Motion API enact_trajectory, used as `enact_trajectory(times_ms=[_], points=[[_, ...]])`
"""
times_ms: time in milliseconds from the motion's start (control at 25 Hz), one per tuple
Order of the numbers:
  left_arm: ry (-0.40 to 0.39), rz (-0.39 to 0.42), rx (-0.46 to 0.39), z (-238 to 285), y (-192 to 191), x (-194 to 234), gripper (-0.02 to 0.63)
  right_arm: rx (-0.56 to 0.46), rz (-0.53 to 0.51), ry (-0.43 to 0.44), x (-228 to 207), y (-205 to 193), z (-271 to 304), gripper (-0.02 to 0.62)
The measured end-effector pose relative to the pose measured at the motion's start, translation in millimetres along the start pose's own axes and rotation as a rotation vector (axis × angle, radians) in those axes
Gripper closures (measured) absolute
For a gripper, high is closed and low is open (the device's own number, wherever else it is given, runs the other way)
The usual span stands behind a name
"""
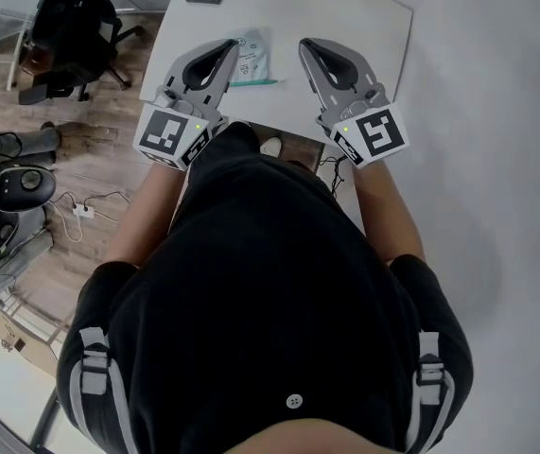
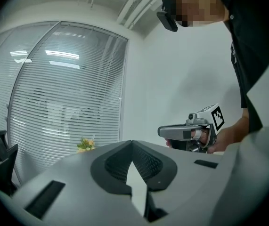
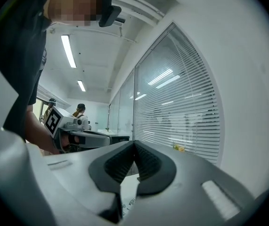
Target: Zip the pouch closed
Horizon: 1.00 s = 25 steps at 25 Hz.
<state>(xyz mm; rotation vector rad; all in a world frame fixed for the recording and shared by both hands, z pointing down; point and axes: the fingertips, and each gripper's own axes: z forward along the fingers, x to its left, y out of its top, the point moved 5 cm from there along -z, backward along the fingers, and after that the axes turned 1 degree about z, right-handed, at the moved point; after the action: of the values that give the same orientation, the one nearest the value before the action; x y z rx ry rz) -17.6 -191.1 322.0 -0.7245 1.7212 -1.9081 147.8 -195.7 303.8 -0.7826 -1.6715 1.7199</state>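
Pouch [image 1: 252,58] is lying on the table [image 1: 364,12] at twelve o'clock, beside the left gripper [image 1: 224,50]; that and the right gripper [image 1: 310,47] are hovering closed, holding nothing. Descending closed, they may end up shoving the pouch away.

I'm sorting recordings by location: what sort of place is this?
Probably an office: a black swivel chair stands beside the white table, and there are glass walls with slatted blinds and ceiling strip lights.
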Motion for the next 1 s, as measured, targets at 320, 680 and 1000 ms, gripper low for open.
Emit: enact_trajectory(times_ms=[320, 680, 1000], points=[[0.016, 0.013, -0.015, -8, 7, 3, 0.597, -0.008, -0.019, -0.011, 3, 5, -3, 0.584], [-0.016, 0.027, -0.022, -10, 7, -4, 0.597, 0.006, -0.027, -0.002, 9, 3, -4, 0.584], [-0.009, 0.019, -0.014, -10, 7, -13, 0.597, 0.005, -0.030, 0.016, 17, 6, -8, 0.584]])
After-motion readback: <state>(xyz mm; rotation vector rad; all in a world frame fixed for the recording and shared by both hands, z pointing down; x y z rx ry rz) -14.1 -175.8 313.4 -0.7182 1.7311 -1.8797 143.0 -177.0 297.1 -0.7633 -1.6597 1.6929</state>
